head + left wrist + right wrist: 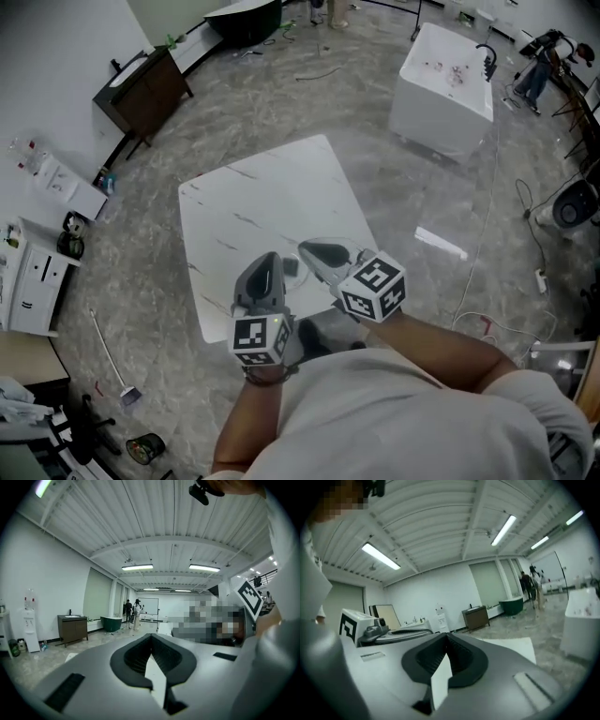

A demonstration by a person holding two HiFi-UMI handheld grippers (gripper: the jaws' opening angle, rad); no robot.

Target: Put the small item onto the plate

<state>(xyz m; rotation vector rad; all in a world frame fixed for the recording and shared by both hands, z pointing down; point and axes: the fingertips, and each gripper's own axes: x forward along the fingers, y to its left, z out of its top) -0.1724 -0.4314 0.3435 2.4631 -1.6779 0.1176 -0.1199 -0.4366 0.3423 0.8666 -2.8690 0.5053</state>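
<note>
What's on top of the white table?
Nothing shows on the far part of the table. The left tongs and right tongs cover its near edge, so anything lying there is hidden.

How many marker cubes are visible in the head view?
2: left cube on the left gripper, right cube on the right gripper, both by the table's near edge; none seems hidden.
</note>
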